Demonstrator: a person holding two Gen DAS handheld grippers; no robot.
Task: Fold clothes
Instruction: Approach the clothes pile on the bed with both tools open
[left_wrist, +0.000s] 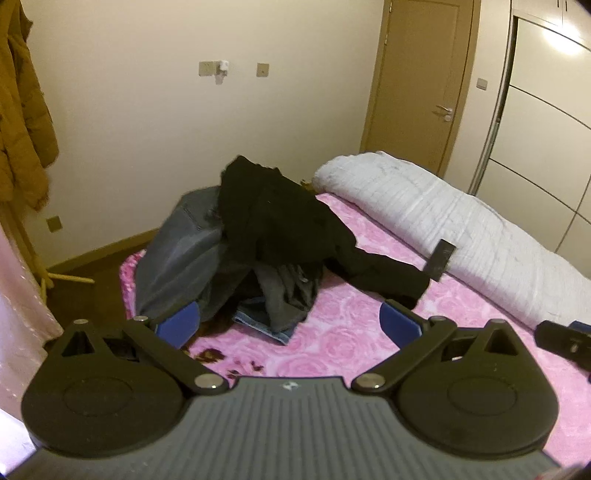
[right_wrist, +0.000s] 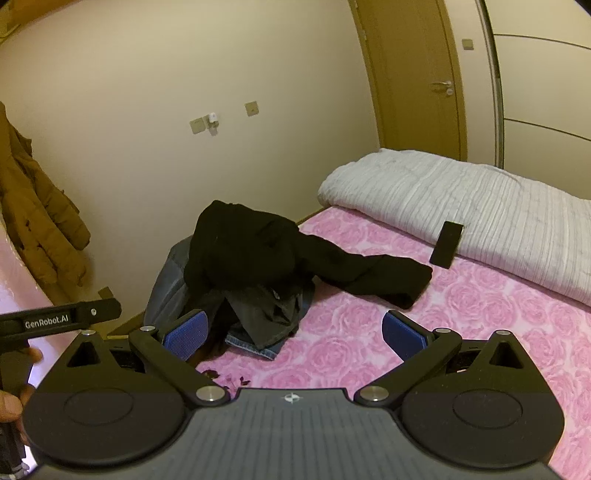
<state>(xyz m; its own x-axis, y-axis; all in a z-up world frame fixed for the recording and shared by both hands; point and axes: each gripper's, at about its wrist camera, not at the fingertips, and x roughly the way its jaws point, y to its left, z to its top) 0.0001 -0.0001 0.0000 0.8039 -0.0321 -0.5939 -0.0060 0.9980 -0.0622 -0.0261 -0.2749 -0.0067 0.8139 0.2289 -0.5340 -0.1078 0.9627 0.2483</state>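
Clothes pile (left_wrist: 255, 243) at 12 o'clock hasn't been touched yet, left gripper (left_wrist: 290, 323) and right gripper (right_wrist: 295, 332) both held wide apart, empty.

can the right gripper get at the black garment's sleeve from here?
Probably yes. The right gripper is open and empty, and the black garment trails its sleeve across the bare pink bedspread ahead, with nothing lying over it.

Both tongs, left tongs (left_wrist: 289, 321) and right tongs (right_wrist: 294, 334), look alike: black linkage arms with silver screws, round black discs, ribbed grey body, blue textured pads (right_wrist: 186, 334). White "GenRobot.AI" lettering marks one side. Skin-toned fingers (right_wrist: 11, 406) show.
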